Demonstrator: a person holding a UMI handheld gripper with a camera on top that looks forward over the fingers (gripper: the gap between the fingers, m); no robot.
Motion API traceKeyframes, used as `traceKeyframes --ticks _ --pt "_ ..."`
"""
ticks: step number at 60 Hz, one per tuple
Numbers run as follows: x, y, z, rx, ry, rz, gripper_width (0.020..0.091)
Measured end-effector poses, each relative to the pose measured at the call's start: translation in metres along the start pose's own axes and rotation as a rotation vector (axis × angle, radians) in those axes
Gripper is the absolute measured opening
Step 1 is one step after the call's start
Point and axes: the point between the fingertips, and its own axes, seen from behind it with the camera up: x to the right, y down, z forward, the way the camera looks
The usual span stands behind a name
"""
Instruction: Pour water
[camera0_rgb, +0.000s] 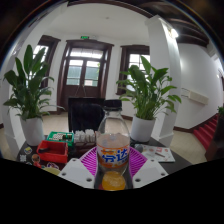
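Observation:
A clear plastic bottle (113, 140) with a blue and orange label stands upright between the fingers of my gripper (113, 166). A little orange liquid sits in its bottom. The purple pads (92, 160) press against the labelled part from both sides, so the gripper is shut on the bottle. The bottle hides the table just beyond it, and no cup or glass shows.
Beyond the fingers, a table holds a red toy (52, 152), a green box (60, 137) and a printed sheet (155, 152). Potted plants stand at the left (30, 95) and right (150, 95). A dark chair (92, 112) and a wooden door (83, 70) lie further back.

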Motion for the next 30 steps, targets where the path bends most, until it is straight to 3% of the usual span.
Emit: traceKeyframes --ticks 8,10,21,30 --pt "-0.006 0.034 0.011 -0.025 -0.031 0.038 0.0382" --pt "-0.003 0.033 0.011 0.013 -0.034 0.057 0.0387" --pt "0.003 0.038 0.009 0.037 -0.051 0.104 0.0410" --pt "0.005 0.040 0.010 0.029 -0.036 0.119 0.0518"
